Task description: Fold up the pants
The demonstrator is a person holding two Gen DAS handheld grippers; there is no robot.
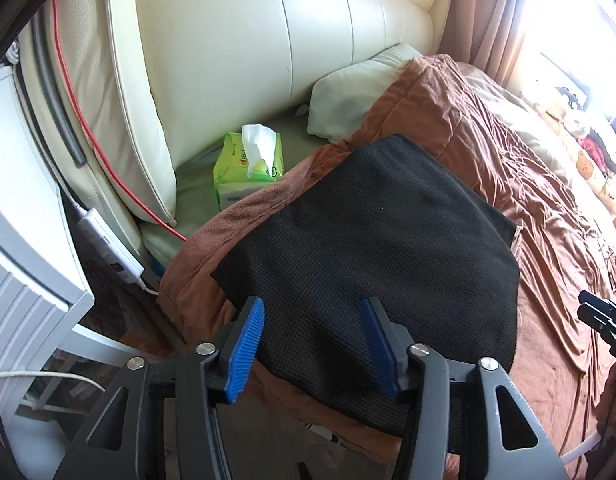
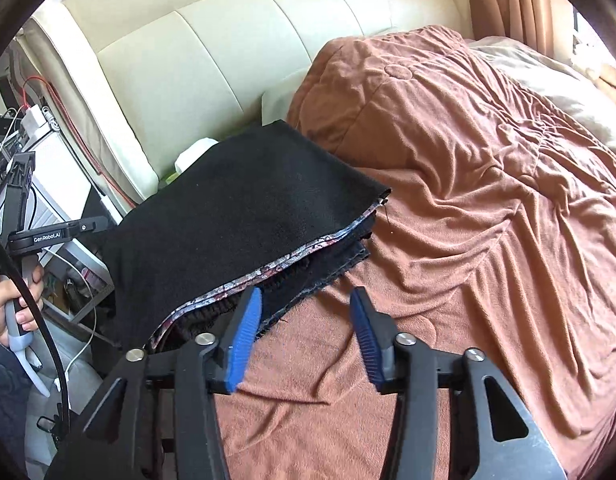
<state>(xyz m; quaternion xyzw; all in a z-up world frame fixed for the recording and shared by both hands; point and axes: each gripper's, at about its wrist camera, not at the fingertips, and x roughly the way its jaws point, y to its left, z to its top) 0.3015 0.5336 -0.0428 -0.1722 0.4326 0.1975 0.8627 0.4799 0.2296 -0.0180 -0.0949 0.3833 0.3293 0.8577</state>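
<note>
Folded black pants on brown blanket; left gripper and right gripper parted at six o'clock, gripping nothing.

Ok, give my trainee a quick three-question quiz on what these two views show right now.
1. True or false: the black pants lie folded on the brown blanket.
2. The left hand-held gripper is: A) shut on the pants, B) open, nothing between its pads.
3. What green thing sits by the cream headboard?

Key: 1 true; 2 B; 3 the tissue pack.
</note>
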